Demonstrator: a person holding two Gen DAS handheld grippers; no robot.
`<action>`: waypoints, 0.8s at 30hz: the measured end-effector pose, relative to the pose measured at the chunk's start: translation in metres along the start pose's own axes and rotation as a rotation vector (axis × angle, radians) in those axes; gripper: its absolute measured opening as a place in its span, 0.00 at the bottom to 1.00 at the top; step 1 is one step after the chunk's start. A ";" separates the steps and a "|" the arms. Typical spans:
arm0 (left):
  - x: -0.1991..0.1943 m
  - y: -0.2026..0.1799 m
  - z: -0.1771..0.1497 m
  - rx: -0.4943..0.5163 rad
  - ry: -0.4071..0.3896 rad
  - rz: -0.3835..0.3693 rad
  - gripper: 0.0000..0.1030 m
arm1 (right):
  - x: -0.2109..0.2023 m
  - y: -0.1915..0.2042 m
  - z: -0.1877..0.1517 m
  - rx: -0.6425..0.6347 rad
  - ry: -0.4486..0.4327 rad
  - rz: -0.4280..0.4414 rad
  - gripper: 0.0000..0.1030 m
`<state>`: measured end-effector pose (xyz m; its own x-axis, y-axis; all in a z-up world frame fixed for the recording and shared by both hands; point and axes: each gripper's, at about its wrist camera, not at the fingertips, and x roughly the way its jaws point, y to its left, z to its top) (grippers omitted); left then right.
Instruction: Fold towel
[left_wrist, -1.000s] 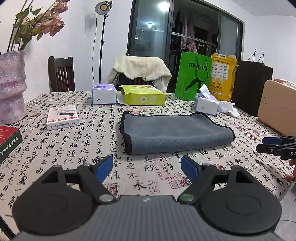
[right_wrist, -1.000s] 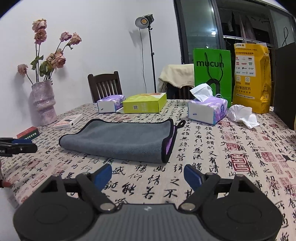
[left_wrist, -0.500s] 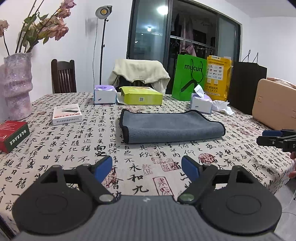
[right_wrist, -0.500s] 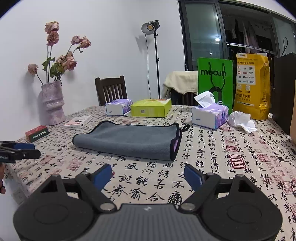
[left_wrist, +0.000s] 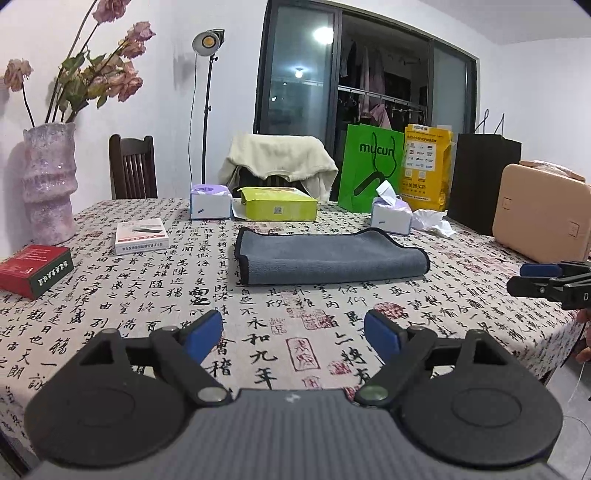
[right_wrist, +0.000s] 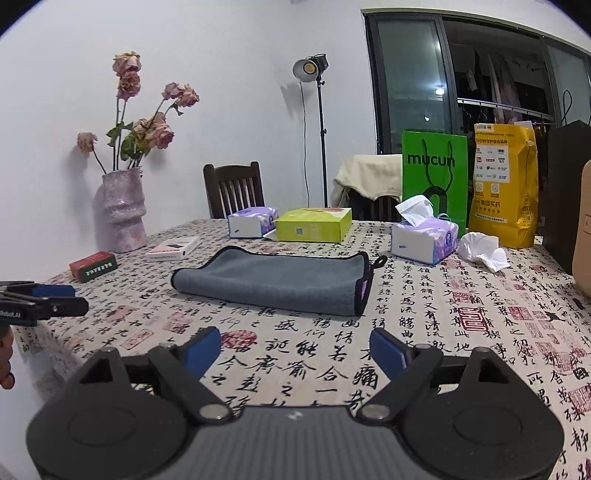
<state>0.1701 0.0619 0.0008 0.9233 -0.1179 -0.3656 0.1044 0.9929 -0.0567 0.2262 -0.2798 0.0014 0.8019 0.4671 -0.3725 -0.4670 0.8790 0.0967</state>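
A grey towel (left_wrist: 328, 256) with black edging lies folded flat on the patterned tablecloth, mid-table; it also shows in the right wrist view (right_wrist: 277, 278). My left gripper (left_wrist: 293, 334) is open and empty, held above the near table edge, well short of the towel. My right gripper (right_wrist: 295, 349) is open and empty, also back from the towel. Each gripper shows at the edge of the other's view: the right gripper (left_wrist: 543, 280) and the left gripper (right_wrist: 44, 299).
Behind the towel stand a green box (left_wrist: 279, 208), two tissue packs (left_wrist: 210, 201) (left_wrist: 391, 218), a crumpled tissue (right_wrist: 484, 251), a green bag (left_wrist: 373, 166) and a yellow bag (left_wrist: 426, 166). A vase (left_wrist: 48, 184), a white box (left_wrist: 142, 236) and a red box (left_wrist: 35, 269) are left. A tan case (left_wrist: 543, 210) is right.
Both grippers have drawn back and up from the towel, which now looks smaller and farther. Both stay open. The towel has not moved.
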 end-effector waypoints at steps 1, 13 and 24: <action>-0.003 -0.002 -0.001 0.007 -0.004 0.003 0.86 | -0.003 0.002 -0.001 -0.001 -0.001 0.003 0.86; -0.039 -0.017 -0.012 0.024 -0.039 0.026 0.92 | -0.029 0.020 -0.015 -0.022 0.009 0.024 0.86; -0.074 -0.031 -0.028 0.033 -0.076 0.047 0.98 | -0.050 0.038 -0.025 -0.015 -0.005 0.043 0.94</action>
<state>0.0884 0.0390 0.0032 0.9526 -0.0707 -0.2958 0.0710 0.9974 -0.0096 0.1586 -0.2721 0.0004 0.7826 0.5050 -0.3640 -0.5067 0.8565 0.0987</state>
